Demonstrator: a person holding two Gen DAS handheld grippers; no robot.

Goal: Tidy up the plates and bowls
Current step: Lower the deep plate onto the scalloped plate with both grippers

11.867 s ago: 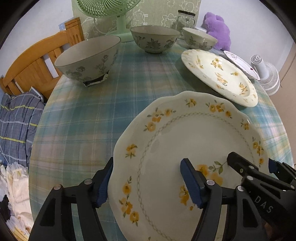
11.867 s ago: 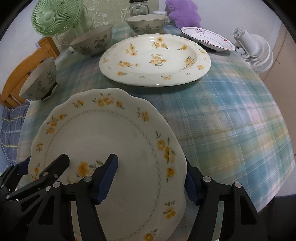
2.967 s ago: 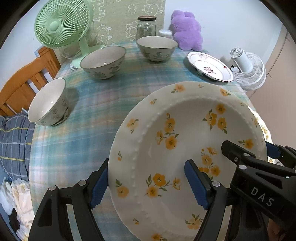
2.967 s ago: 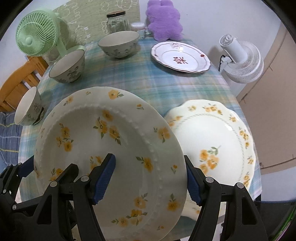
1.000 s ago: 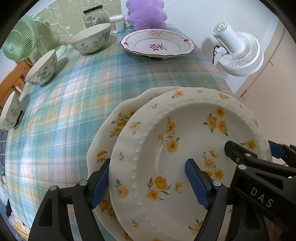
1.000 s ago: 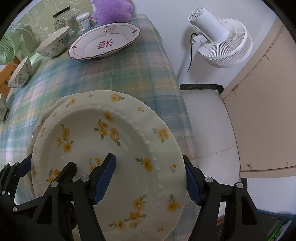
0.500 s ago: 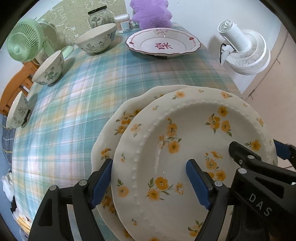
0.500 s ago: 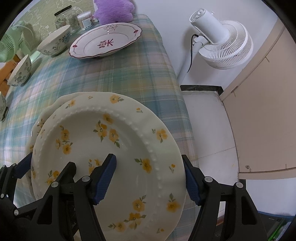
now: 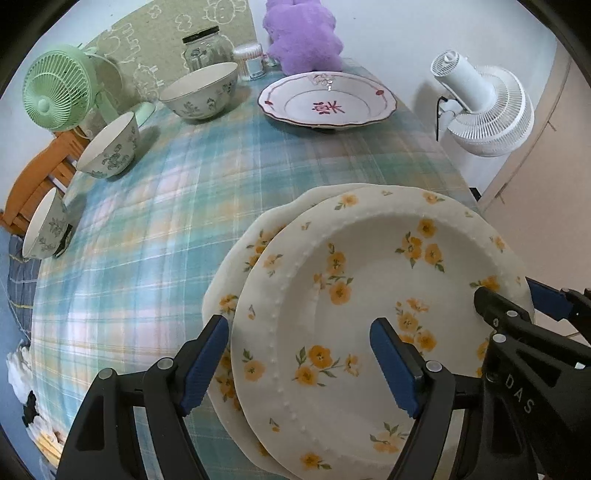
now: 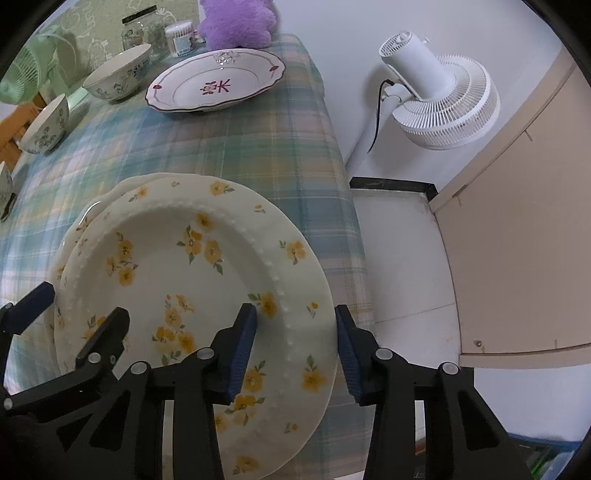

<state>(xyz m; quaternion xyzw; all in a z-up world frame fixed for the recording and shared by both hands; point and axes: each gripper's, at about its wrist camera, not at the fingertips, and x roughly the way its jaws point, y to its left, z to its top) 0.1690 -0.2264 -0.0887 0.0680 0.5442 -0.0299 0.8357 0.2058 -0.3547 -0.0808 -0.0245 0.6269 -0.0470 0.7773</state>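
Note:
A deep white plate with yellow flowers sits on top of a scalloped yellow-flower plate at the table's near right corner. My left gripper straddles the top plate's left rim, jaws wide. My right gripper straddles its right rim, jaws open with a small gap either side. A red-trimmed plate lies at the far side. Three floral bowls stand along the left.
A green fan, glass jar, small container and purple plush stand at the back. A white floor fan stands beyond the table's right edge. A wooden chair is at the left.
The deep plate has come down onto the scalloped plate. Both grippers have pulled back a little, and the right jaws now sit closer together around the rim.

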